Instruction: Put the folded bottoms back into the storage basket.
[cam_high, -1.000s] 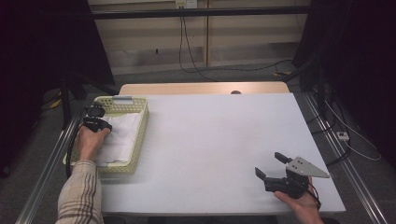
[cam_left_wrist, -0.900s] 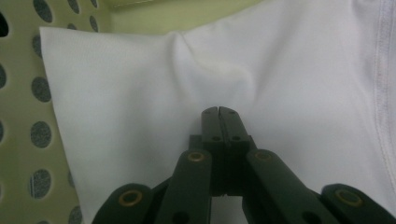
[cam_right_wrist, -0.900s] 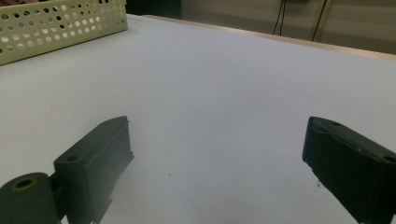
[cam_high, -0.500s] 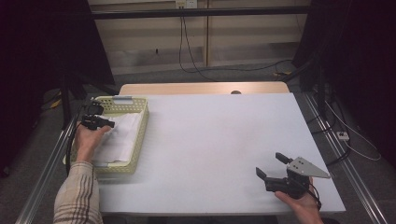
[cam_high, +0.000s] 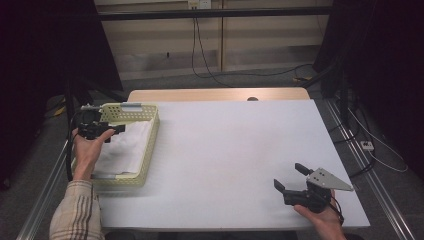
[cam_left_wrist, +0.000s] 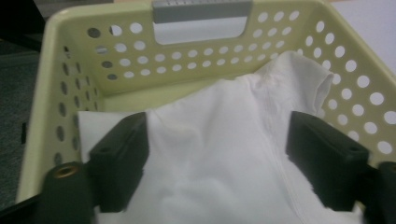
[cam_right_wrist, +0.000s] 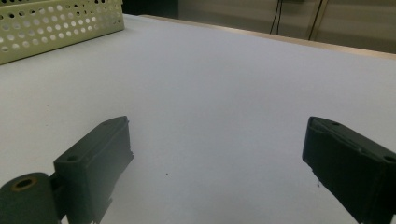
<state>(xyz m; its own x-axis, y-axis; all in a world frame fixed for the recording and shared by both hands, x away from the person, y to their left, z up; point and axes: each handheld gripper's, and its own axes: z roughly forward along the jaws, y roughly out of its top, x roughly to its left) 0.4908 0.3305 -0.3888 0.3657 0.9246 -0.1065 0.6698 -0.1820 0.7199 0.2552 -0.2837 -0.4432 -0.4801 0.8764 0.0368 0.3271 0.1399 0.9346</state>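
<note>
A pale yellow perforated basket stands at the table's left edge with a white cloth lying crumpled inside it. My left gripper hovers over the basket's far left part, held by a hand in a plaid sleeve. In the left gripper view it is open, jaws wide apart just above the cloth, with nothing gripped; the basket surrounds it. My right gripper rests low near the table's front right corner, open and empty. In the right gripper view it faces bare white table.
The white table top stretches between the two grippers. A wooden strip runs along its far edge. Cables lie on the floor behind and to the right. The basket's corner shows far off in the right gripper view.
The left gripper has shifted slightly over the basket and turned to point more to the right. The right gripper has stayed in place.
</note>
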